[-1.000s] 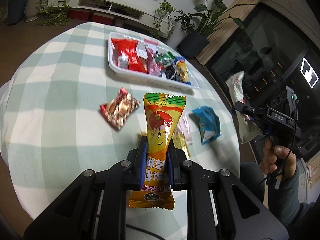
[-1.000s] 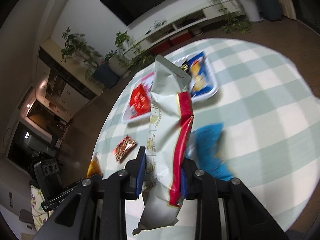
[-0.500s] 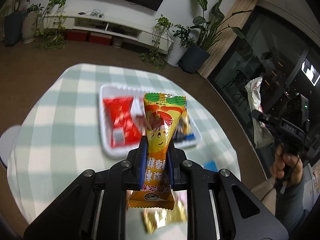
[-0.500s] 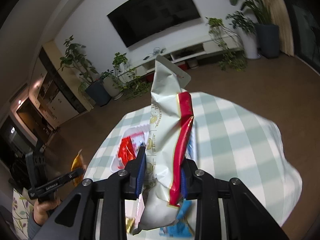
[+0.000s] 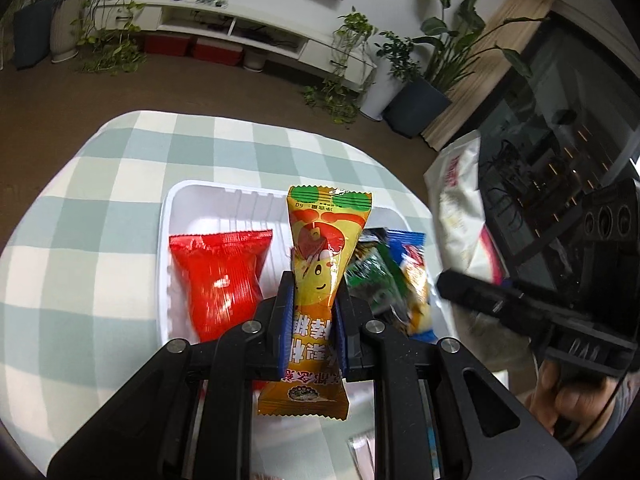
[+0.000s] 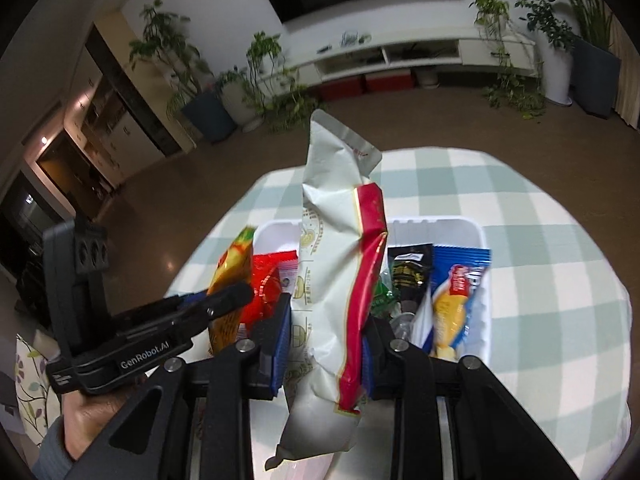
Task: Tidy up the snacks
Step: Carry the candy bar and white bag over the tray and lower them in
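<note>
My left gripper (image 5: pixel 314 292) is shut on a yellow-orange snack packet (image 5: pixel 322 256) and holds it upright over the white tray (image 5: pixel 176 208). My right gripper (image 6: pixel 326 320) is shut on a long white-and-red packet (image 6: pixel 336 240), also above the tray (image 6: pixel 476 232). Inside the tray lie a red packet (image 5: pixel 218 272), a green one (image 5: pixel 370 276), a black one (image 6: pixel 410 272) and a blue-and-yellow one (image 6: pixel 460 292). From the right wrist view the left gripper (image 6: pixel 224 300) and its yellow packet (image 6: pixel 234 264) appear at the tray's left side. The right gripper (image 5: pixel 500 300) shows at the left wrist view's right edge.
The tray sits on a round table with a green-and-white checked cloth (image 5: pixel 80 220). A pale wrapper (image 5: pixel 364 448) lies on the cloth just below the left gripper. A hand (image 6: pixel 100 412) grips the left tool. Brown floor, potted plants and a white TV bench (image 5: pixel 240 24) lie beyond the table.
Both grippers have travelled across the table from the loose snacks to above the tray, each keeping its packet. The loose red-patterned and blue packets have dropped out of view.
</note>
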Demonstrator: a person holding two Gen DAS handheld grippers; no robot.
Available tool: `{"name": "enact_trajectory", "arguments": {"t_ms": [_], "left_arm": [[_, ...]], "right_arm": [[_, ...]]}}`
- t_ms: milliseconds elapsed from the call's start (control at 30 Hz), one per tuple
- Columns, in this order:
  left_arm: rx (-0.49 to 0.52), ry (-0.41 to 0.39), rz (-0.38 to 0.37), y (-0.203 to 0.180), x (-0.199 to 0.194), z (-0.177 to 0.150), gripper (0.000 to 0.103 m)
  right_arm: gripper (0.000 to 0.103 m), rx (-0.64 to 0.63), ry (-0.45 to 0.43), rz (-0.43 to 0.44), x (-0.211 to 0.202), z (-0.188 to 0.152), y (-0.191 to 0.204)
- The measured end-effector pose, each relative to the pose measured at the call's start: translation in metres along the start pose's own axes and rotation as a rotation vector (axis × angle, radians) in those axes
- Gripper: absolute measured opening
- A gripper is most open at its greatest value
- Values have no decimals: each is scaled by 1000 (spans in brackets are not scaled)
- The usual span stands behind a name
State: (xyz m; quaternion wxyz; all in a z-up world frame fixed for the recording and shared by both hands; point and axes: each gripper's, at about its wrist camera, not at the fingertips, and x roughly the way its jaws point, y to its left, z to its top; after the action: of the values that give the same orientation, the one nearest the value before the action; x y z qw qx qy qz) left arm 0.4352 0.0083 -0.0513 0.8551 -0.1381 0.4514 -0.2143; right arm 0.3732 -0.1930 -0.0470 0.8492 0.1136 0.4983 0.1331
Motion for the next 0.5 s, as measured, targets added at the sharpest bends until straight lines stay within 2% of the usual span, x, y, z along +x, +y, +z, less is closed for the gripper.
{"name": "enact_trajectory", "arguments": {"t_ms": [233, 500], "left_arm": [[-10, 29, 28, 12, 44, 0, 16], [-9, 49, 51, 21, 71, 0, 19]], "right_arm": [[31, 3, 69, -35, 45, 2, -8], [30, 1, 139, -81, 80, -4, -16]]}}
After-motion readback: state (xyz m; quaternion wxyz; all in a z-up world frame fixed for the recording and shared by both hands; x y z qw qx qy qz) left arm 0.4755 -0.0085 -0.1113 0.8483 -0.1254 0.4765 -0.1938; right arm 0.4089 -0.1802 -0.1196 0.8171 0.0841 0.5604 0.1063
